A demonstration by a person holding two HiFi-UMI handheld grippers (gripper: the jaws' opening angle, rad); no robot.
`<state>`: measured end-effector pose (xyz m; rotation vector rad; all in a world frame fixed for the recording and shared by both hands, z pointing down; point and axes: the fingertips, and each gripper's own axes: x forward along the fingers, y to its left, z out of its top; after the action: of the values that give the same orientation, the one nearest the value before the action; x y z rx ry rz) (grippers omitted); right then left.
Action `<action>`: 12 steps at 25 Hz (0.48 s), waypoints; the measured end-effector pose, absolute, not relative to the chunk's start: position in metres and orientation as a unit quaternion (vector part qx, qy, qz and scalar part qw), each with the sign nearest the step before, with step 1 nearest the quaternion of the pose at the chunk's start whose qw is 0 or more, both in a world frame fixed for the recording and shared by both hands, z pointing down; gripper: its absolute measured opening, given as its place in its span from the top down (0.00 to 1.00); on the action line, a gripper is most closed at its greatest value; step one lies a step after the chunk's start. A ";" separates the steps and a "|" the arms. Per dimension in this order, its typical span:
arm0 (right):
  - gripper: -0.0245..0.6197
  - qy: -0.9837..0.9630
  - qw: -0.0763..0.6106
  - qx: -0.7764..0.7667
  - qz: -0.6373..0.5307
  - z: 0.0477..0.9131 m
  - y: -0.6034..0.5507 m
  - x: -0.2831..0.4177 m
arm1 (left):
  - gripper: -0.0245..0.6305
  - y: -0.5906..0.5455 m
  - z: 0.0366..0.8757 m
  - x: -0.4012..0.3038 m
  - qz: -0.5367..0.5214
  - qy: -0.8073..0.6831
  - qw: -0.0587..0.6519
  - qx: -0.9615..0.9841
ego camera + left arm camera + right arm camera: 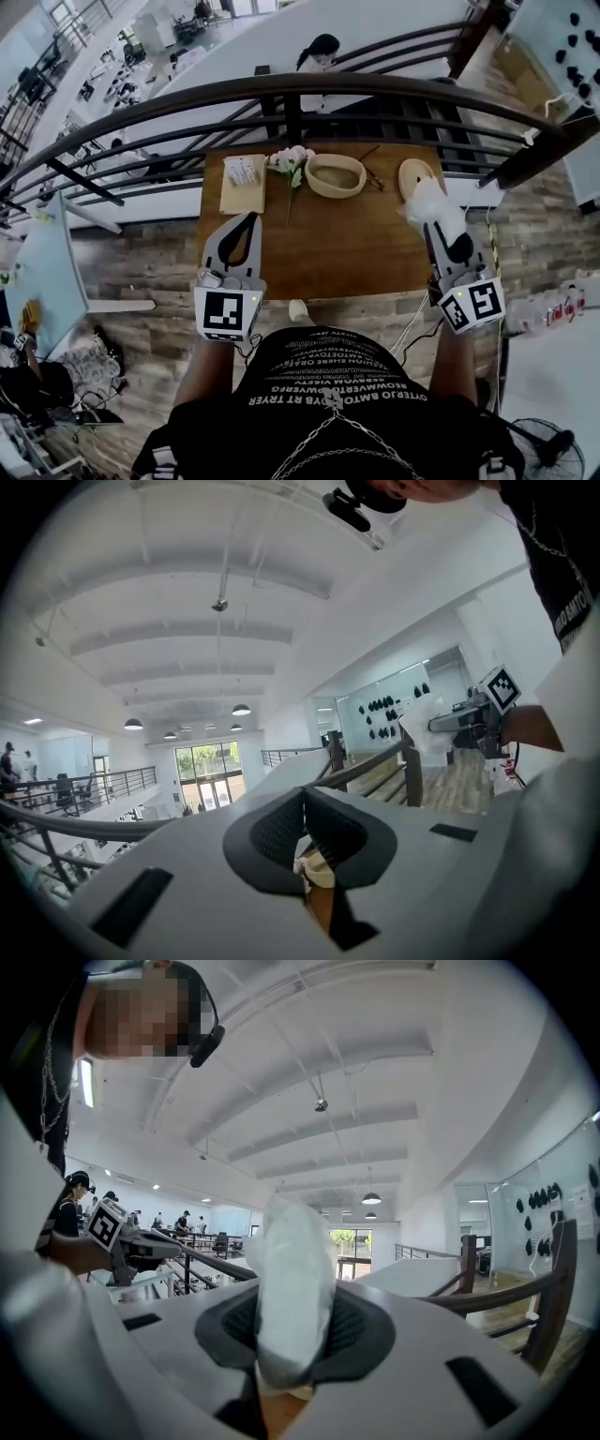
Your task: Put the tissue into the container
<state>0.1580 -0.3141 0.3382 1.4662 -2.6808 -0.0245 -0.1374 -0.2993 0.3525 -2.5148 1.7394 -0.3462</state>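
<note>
Pinching the white tissue [431,204] tight in the 2 jaws of the right gripper [439,232]; holding the jaws of the left gripper [246,221] closed, maybe empty.

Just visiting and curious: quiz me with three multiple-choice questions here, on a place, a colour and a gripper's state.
1. Where is the oval container? A on the floor; B on the table; C on a chair.
2. What colour is the tissue? A white; B red; C black.
3. The right gripper is: A open, empty; B shut on the tissue; C out of sight.
Answers: B, it rests on the wooden table; A, it shows white; B, its jaws clamp the tissue.
</note>
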 end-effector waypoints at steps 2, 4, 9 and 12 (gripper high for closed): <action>0.79 -0.874 0.047 0.484 -0.007 0.341 -0.324 0.148 | 0.92 -0.310 0.355 -0.147 -0.114 0.560 0.029 -0.820; 0.79 -0.870 0.053 0.491 -0.006 0.345 -0.335 0.140 | 0.92 -0.320 0.360 -0.155 -0.119 0.551 0.028 -0.825; 0.79 -0.862 0.083 0.501 0.012 0.377 -0.374 0.129 | 0.92 -0.345 0.370 -0.166 -0.122 0.535 0.019 -0.836; 0.79 -0.860 0.103 0.499 0.032 0.404 -0.402 0.122 | 0.92 -0.361 0.374 -0.167 -0.121 0.527 0.016 -0.841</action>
<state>0.1223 -0.4019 0.4043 1.4719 -2.5383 0.0934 -0.1673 -0.3613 0.3738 -2.6166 1.6376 -0.3761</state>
